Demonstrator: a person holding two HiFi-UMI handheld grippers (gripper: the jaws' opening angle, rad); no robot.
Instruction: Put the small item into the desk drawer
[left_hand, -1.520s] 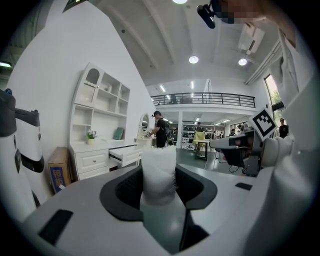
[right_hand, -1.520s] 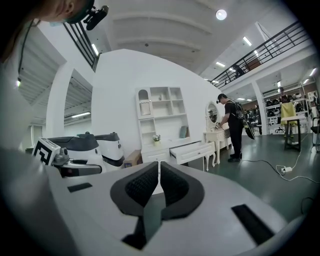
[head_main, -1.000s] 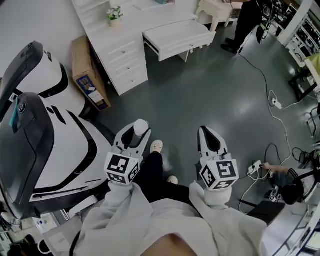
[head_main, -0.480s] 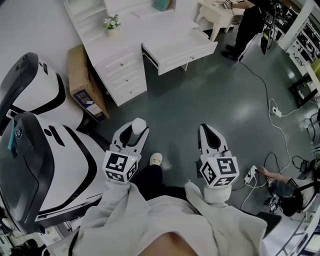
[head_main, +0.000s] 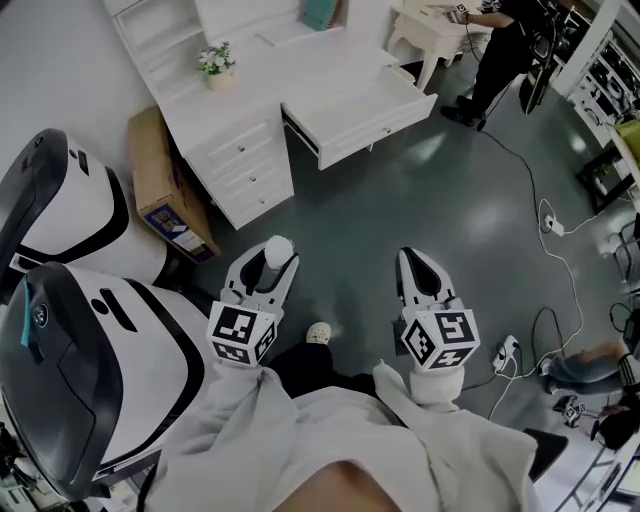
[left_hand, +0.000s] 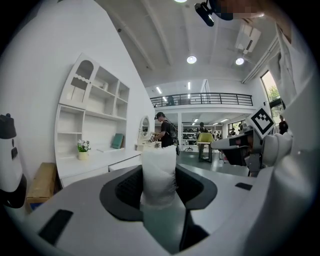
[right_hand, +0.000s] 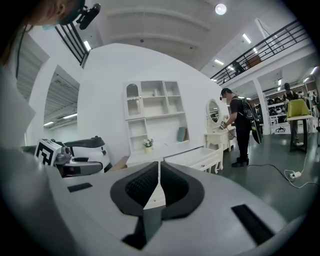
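My left gripper (head_main: 273, 256) is shut on the small item (head_main: 279, 249), a white soft packet that stands upright between the pads (left_hand: 159, 169). My right gripper (head_main: 418, 262) is shut with nothing in it, its jaws nearly touching in the right gripper view (right_hand: 159, 181). Both are held side by side at waist height above the grey floor. The white desk (head_main: 243, 105) stands ahead at the wall, its wide drawer (head_main: 366, 108) pulled out and open. In the right gripper view the drawer (right_hand: 196, 157) lies straight ahead, some way off.
A big white and black machine (head_main: 85, 330) fills the left side. A cardboard box (head_main: 166, 190) leans beside the desk. A flower pot (head_main: 214, 63) sits on the desk. A person (head_main: 497, 45) stands at a small table far right. Cables (head_main: 557, 235) and a power strip (head_main: 506, 350) lie on the floor.
The desk and its open drawer have slid lower and nearer in the head view as the person steps forward. Both grippers keep their pose, and the left still holds the packet.
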